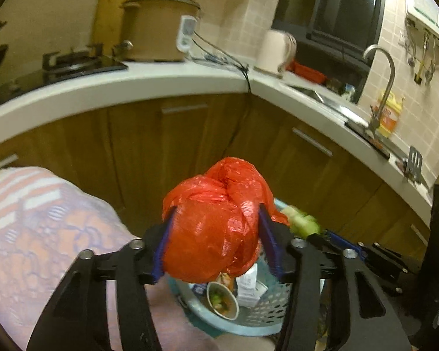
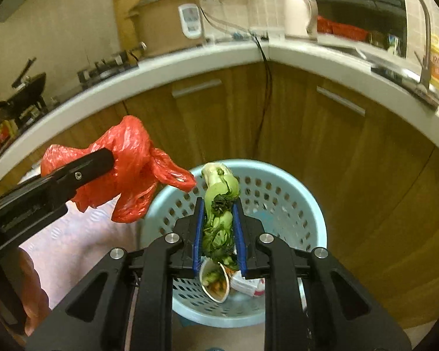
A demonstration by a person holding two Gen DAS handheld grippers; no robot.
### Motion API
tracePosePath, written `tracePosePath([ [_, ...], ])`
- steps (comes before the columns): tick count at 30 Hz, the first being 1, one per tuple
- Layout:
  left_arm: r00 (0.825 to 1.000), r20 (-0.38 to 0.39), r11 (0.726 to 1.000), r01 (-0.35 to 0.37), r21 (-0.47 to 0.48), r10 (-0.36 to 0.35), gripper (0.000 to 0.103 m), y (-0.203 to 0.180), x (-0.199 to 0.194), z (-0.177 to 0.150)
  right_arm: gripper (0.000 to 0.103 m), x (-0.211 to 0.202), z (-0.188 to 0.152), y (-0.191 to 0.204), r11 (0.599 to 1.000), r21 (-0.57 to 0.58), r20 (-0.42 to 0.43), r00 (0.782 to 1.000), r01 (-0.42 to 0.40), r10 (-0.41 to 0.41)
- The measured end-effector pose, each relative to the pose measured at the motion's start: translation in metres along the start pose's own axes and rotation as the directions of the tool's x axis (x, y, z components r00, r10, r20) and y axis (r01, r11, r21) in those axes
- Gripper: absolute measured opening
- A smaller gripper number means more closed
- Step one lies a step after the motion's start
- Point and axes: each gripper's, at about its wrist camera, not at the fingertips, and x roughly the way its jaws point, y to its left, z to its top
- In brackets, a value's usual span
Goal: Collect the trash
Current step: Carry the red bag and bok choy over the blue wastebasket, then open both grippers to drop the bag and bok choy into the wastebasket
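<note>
Left gripper (image 1: 216, 234) pinched crumpled red plastic bag (image 1: 216, 219), held above blue basket (image 2: 313, 219) rim. Right gripper (image 2: 219, 234) clamped wilted green vegetable (image 2: 219, 204) directly over basket. Bag likely light, soft, slippery: grab bunched middle. Vegetable limp, tearable: grip stalk. Right view showed whole basket; left view showed only basket bottom with cup (image 1: 222, 299) and carton (image 1: 250, 288).

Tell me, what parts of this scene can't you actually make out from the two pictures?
- Basket floor: both views, grippers and trash cover it.
- Left gripper pads: left view, red bag hides contact.
- Carton label: too small, blurred.
- Sink: blurred.
</note>
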Motion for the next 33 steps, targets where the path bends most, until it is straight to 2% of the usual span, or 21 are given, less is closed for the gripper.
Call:
tracePosePath([
  [1, 1.000, -0.012, 1.000, 0.000, 0.002, 0.000, 0.064, -0.001, 0.004, -0.002, 0.026, 0.004, -0.002, -0.003, 1.000, 0.006, -0.018, 1.000, 0.003, -0.003],
  [2, 1.000, -0.023, 1.000, -0.003, 0.003, 0.003, 0.067, -0.001, 0.008, -0.005, 0.042, 0.009, -0.004, -0.007, 1.000, 0.017, -0.033, 0.999, 0.007, -0.007],
  [4, 0.999, -0.038, 1.000, -0.015, 0.008, 0.015, 0.072, 0.002, 0.013, -0.012, 0.065, 0.013, -0.008, -0.015, 0.999, 0.038, -0.036, 0.999, 0.013, -0.012],
  [11, 0.999, -0.040, 0.999, -0.008, -0.049, 0.006, 0.074, 0.022, 0.006, -0.020, 0.065, 0.005, -0.009, -0.014, 0.999, 0.028, -0.005, 1.000, 0.016, -0.016],
  [15, 1.000, 0.007, 0.996, -0.024, -0.083, 0.025, 0.074, 0.032, -0.016, -0.025, 0.065, -0.005, -0.006, -0.004, 1.000, 0.009, 0.025, 1.000, 0.011, -0.011],
  [19, 0.994, 0.074, 0.992, -0.077, -0.100, 0.084, 0.082, 0.039, -0.045, -0.030, 0.065, -0.019, -0.005, 0.010, 1.000, -0.019, 0.066, 0.998, 0.004, -0.002],
  [22, 0.979, 0.141, 0.986, -0.137, -0.090, 0.149, 0.088, 0.040, -0.070, -0.038, 0.065, -0.030, -0.005, 0.025, 0.998, -0.059, 0.101, 0.995, 0.021, -0.015],
  [26, 0.940, 0.205, 0.962, -0.261, -0.077, 0.271, 0.090, 0.043, -0.091, -0.054, 0.065, -0.038, -0.008, 0.044, 0.996, -0.090, 0.123, 0.992, 0.014, -0.003],
  [28, 0.932, 0.224, 0.958, -0.277, -0.071, 0.286, 0.090, 0.045, -0.095, -0.060, 0.065, -0.039, -0.011, 0.051, 0.995, -0.104, 0.129, 0.992, 0.014, -0.001],
  [33, 0.922, 0.237, 0.952, -0.302, -0.051, 0.305, 0.090, 0.048, -0.099, -0.070, 0.065, -0.040, -0.020, 0.072, 0.990, -0.139, 0.145, 0.989, 0.030, -0.009],
])
